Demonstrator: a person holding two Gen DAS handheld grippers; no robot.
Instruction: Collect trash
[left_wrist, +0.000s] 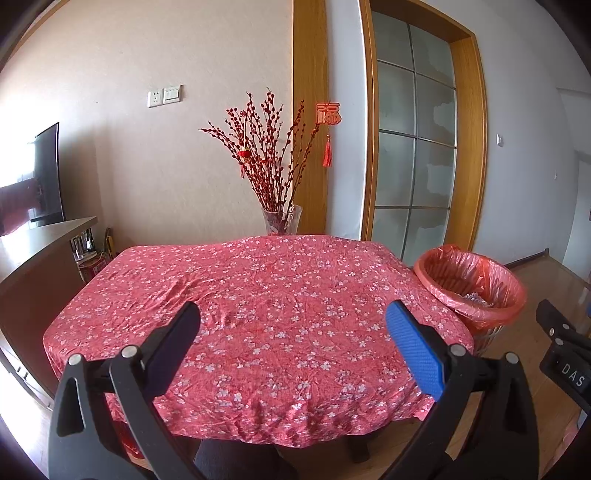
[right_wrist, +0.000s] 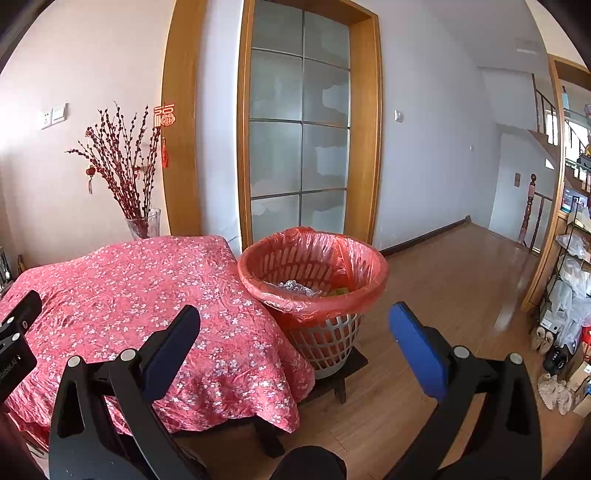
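Right claw (right_wrist: 293, 336): fingers spread wide, nothing between them, held above the table's (right_wrist: 122, 295) right edge. Straight ahead and slightly below stands the waste basket (right_wrist: 325, 343), a white lattice bin lined with a red plastic bag (right_wrist: 314, 266), on a low dark stool (right_wrist: 351, 363) just beside the table. Crumpled foil-like trash (right_wrist: 295, 286) lies inside it.

Left claw (left_wrist: 291, 336): likewise released and empty, held over the near part of the floral tablecloth (left_wrist: 258, 295). From it, the basket lies to the right, past the table corner. No loose trash shows on the cloth in either view.

Judgement: the right claw is the nearer to the basket, whose round mouth opens upward, so any drop is its job; collection looks largely complete.
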